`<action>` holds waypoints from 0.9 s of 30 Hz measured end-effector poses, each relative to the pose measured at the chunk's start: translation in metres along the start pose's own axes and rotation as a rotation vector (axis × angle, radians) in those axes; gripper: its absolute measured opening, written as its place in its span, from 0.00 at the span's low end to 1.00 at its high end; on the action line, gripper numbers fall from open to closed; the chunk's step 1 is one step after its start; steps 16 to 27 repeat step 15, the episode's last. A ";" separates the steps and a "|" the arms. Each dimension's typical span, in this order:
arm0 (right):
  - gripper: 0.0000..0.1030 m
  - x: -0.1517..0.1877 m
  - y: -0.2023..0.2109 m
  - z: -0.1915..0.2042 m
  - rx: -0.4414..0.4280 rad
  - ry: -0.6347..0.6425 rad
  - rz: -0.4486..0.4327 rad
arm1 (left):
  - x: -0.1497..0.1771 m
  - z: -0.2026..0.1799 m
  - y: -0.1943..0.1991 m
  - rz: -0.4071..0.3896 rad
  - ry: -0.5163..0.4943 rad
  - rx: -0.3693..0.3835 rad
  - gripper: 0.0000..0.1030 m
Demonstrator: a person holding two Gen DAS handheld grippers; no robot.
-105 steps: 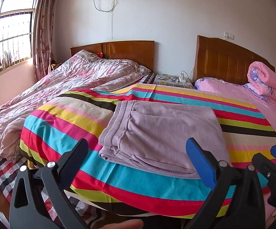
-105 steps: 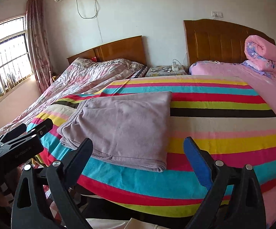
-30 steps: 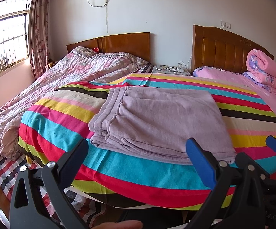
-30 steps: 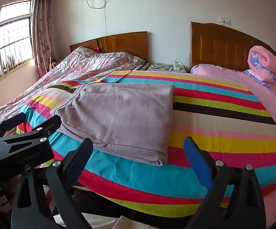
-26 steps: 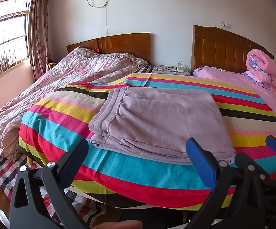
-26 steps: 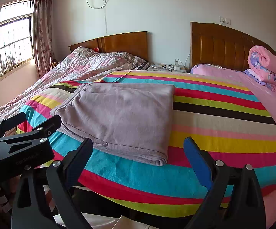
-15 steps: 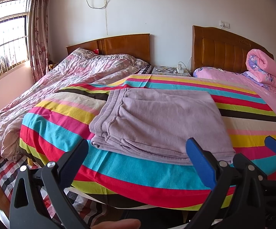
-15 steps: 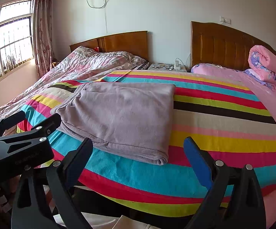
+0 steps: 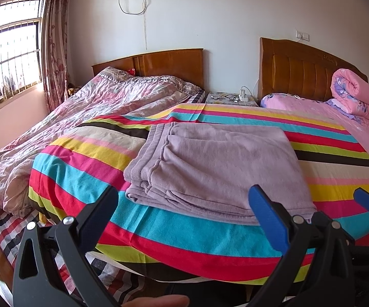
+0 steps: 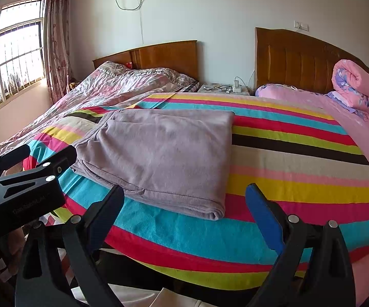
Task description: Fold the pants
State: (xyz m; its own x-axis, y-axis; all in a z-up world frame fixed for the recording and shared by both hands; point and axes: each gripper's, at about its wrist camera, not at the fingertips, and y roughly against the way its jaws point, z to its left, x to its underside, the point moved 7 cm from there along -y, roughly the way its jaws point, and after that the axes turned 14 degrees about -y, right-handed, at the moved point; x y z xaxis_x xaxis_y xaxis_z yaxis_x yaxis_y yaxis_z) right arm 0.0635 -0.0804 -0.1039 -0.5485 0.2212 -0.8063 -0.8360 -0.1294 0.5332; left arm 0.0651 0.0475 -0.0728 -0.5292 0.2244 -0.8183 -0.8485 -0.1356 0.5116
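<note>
Both pulled back slightly from folded pants; left gripper, right gripper wide apart, empty; looks finished

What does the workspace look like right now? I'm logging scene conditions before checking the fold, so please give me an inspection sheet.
Surface: striped blanket spread over the bed, hanging over the near edge.
Job's things: purple pants lying folded into a flat rectangle on the blanket, touched by neither gripper.
Clutter: rolled pink quilt at the headboard; rumpled floral duvet on the neighbouring bed.
Grippers: left gripper open, empty, short of the bed edge; right gripper open, empty, likewise.
Cables: wire hanging down the wall; charger and leads on the nightstand.
Surroundings: barred window with curtain on the left.
</note>
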 end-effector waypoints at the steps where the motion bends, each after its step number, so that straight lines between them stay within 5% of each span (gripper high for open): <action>1: 0.90 0.001 -0.001 -0.001 -0.002 0.001 0.002 | 0.000 0.001 0.000 -0.002 0.003 0.001 0.99; 27: 0.90 0.003 -0.003 -0.003 -0.004 0.002 0.007 | 0.001 0.006 -0.002 0.010 0.033 0.004 0.99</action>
